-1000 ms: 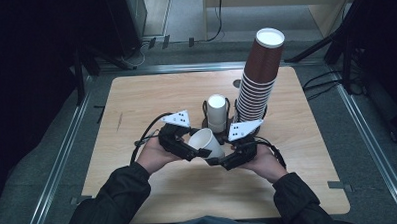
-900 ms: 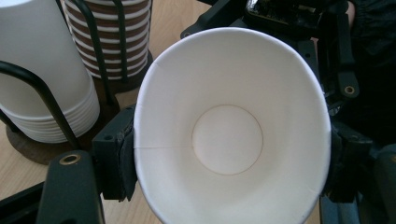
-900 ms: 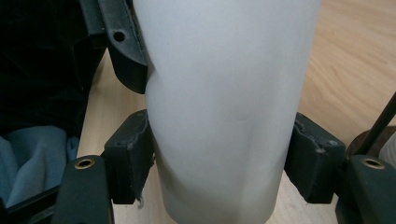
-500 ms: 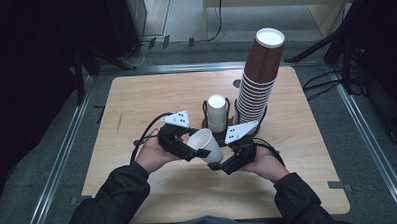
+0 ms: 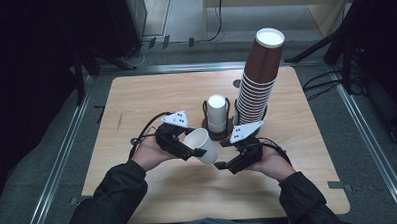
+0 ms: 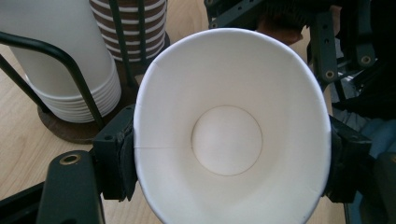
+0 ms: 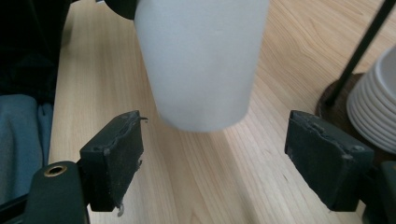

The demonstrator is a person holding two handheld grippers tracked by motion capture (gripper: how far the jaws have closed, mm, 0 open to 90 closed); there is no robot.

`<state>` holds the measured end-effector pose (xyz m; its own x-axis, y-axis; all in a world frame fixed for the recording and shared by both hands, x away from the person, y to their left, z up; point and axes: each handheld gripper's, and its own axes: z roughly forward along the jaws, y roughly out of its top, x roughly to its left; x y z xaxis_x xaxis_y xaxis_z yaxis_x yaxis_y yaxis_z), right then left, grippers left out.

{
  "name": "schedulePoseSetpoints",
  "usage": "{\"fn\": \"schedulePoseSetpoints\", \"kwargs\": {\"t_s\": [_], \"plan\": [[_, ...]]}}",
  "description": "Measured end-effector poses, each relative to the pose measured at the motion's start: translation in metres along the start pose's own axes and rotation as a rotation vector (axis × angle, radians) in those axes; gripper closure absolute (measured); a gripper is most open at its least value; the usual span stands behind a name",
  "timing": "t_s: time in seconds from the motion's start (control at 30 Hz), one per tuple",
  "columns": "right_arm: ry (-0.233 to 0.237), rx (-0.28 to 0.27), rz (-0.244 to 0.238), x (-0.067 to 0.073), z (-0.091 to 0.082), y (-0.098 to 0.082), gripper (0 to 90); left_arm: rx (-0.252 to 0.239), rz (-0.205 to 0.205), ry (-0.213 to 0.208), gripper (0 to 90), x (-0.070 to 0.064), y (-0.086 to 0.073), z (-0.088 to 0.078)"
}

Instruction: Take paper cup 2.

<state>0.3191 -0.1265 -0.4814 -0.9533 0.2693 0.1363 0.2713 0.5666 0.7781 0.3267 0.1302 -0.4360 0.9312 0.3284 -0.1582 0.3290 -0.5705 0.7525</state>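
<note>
White paper cup (image 5: 201,144) clamped at rim by left gripper (image 5: 197,153), squeezed oval, held tipped above table (image 5: 136,99), just in front of white cup stack (image 5: 217,114) in wire holder. Right gripper (image 5: 219,166) just opened, jaws wide (nothing between pads), just right of cup base. Brown cup stack (image 5: 259,80) behind right gripper.

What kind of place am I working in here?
Likely a lab recording station: a wooden table inside a metal floor frame, cables on the floor, and stacked paper cups in holders.
</note>
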Motion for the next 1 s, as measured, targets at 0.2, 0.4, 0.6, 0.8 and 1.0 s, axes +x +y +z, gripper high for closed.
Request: {"fn": "schedulePoseSetpoints", "kwargs": {"t_s": [0.2,0.4,0.6,0.8,1.0], "plan": [[-0.034,0.009,0.012,-0.002,-0.005,-0.003,19.3,0.046,0.02,0.019,22.9,0.001,-0.003,0.003],[-0.071,0.016,0.038,-0.006,-0.005,-0.005,19.4,0.056,-0.013,0.043,22.8,0.007,-0.007,-0.002],[-0.071,0.0,0.072,-0.008,-0.004,-0.003,19.4,0.057,-0.034,0.078,22.7,0.013,-0.012,-0.011],[-0.064,-0.006,0.058,-0.009,-0.004,-0.003,19.4,0.052,-0.065,0.102,22.6,0.02,-0.019,-0.02],[-0.065,0.006,0.056,-0.011,-0.003,-0.003,19.5,0.055,-0.099,0.124,22.5,0.029,-0.026,-0.029]]}}
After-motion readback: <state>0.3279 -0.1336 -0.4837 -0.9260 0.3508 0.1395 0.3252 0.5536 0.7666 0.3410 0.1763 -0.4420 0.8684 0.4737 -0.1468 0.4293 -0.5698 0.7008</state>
